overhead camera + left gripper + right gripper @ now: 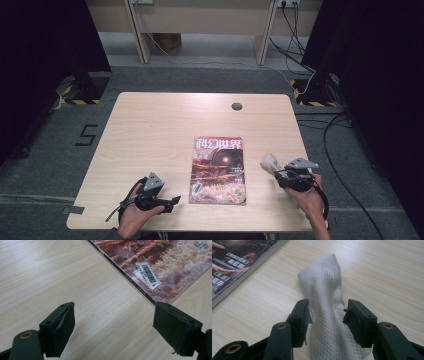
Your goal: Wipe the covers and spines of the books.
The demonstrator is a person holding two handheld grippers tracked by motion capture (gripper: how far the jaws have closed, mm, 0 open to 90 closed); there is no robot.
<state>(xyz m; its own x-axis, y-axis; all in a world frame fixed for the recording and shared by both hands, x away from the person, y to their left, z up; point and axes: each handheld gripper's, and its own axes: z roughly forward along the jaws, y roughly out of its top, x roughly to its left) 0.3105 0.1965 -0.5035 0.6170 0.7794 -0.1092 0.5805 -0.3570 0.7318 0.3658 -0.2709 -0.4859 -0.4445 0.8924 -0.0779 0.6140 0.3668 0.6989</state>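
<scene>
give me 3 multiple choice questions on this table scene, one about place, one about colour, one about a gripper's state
1. Where does the magazine lie?
A. between the two grippers
B. at the table's far left corner
C. on the floor

2. What colour is the paper towel?
A. blue
B. white
C. black

3. How do the jaws of the left gripper stand?
A. clamped on the magazine
C. shut on nothing
B. wide apart with only bare table between them

Answers:
1 A, the high view shows it on the table with the left gripper on one side and the right gripper on the other.
2 B, the right gripper view shows a white embossed sheet between that gripper's jaws.
3 B, the left gripper view shows both pads far apart over wood, the magazine's corner just beyond them.
</scene>
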